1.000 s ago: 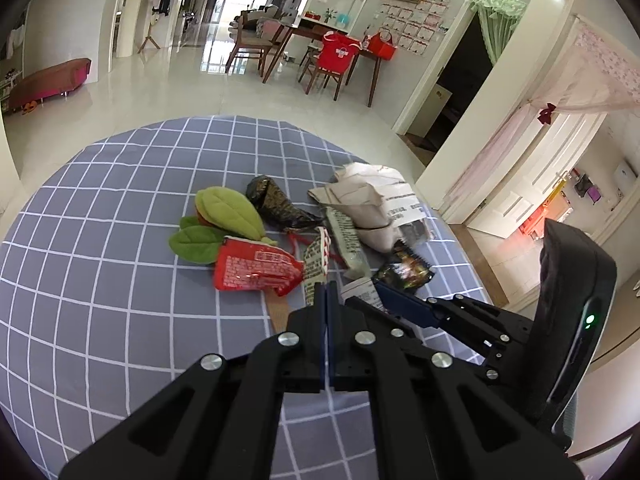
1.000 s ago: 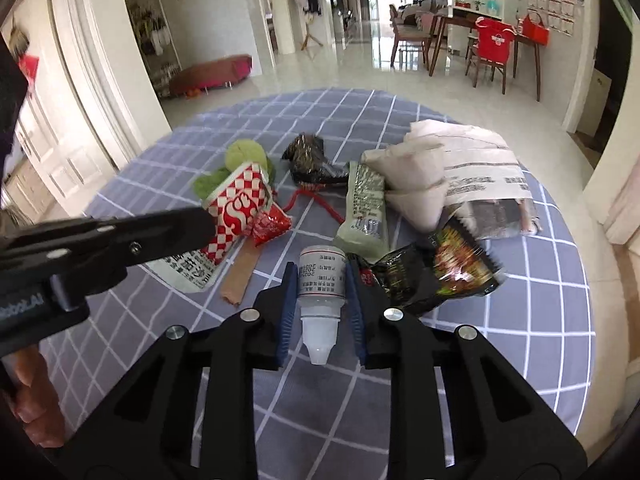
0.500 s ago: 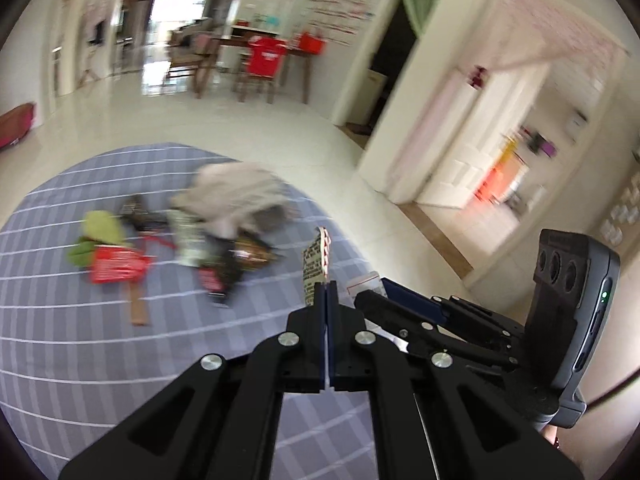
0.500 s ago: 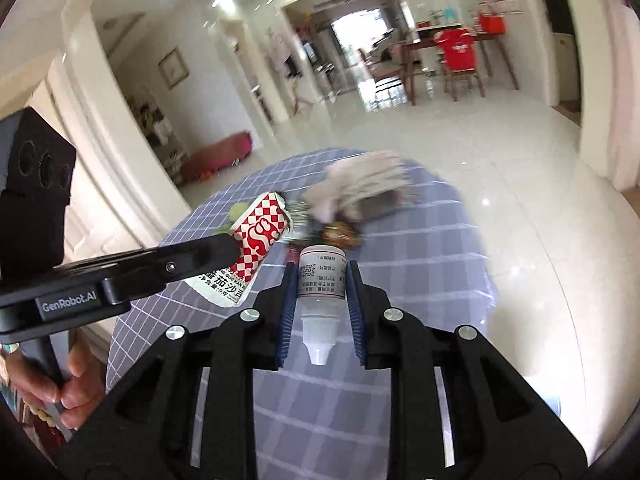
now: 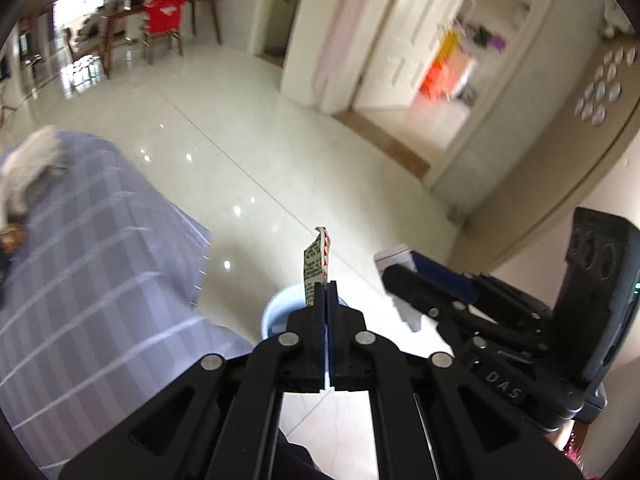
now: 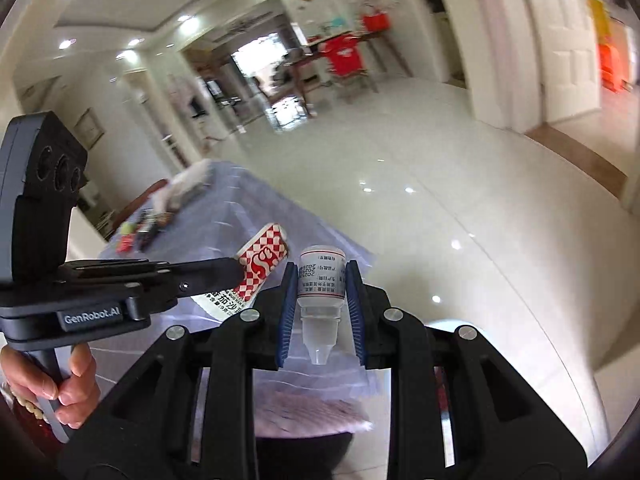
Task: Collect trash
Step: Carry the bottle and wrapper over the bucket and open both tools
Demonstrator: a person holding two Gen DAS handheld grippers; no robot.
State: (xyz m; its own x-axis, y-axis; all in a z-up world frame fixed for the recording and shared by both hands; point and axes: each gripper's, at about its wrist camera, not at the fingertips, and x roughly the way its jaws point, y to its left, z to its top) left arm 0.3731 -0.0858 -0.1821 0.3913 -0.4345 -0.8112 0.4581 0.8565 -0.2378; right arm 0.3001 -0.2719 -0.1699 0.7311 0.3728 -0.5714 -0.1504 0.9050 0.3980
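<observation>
Hand-held grippers (image 5: 327,286) (image 6: 322,276) angled down, gripping wrapper (image 5: 317,258), bottle (image 6: 322,276).

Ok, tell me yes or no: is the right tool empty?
No, the right tool is clamped on a small white plastic bottle, its nozzle pointing back toward the camera.

The floor (image 5: 280,152) was glossy tile beside the checked cloth tablecloth (image 5: 80,280); the small bottle (image 6: 322,276) looked translucent plastic, the grippers' arms matt black.
</observation>
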